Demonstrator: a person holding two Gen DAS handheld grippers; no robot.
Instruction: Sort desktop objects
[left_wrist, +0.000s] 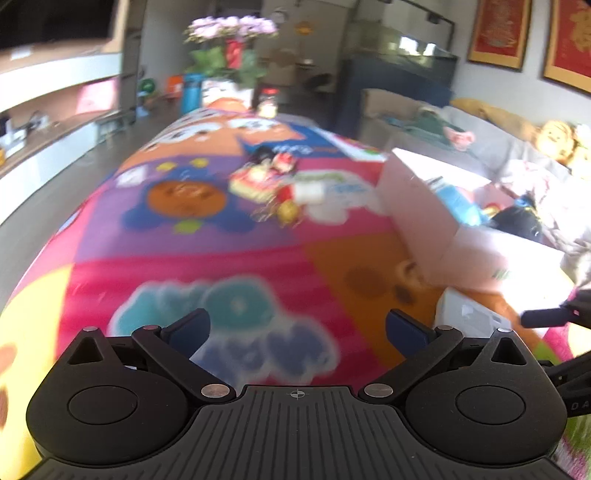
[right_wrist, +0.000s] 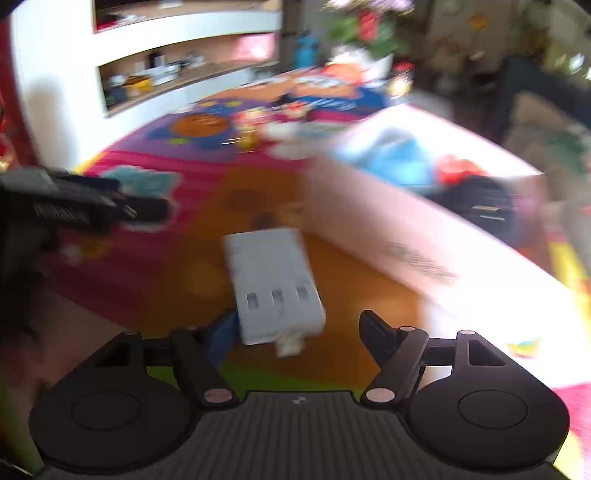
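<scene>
The right claw (right_wrist: 297, 334) stands with its jaws apart, the white power adapter (right_wrist: 275, 284) lying between and just ahead of them on the orange patch of the colourful cartoon mat (right_wrist: 177, 258) that covers the table; the left blue pad looks to be against the adapter's side, or very nearly, while the right finger stands clear of it, so nothing is clamped. The adapter lies flat with its socket face up and a short plug end toward the camera, lengthwise along the claw's line, which suits a grip across its narrow sides. I judge it is the piece now in hand for sorting, and the pink-white box (right_wrist: 424, 236) just to its right, already holding a blue item (right_wrist: 399, 158), a red one and something black, is the likely bin. The box's near wall rises close beside the adapter, so a lift would need to clear that rim. The left claw (left_wrist: 297, 330) is also open and empty, hovering above the mat with only printed lettering under it; it shows in the right view as a dark shape at left, apart from the adapter. Farther up the table a blurred cluster of small toys (left_wrist: 273, 177) waits unsorted, and a flower pot (left_wrist: 229, 48) stands at the far end.
</scene>
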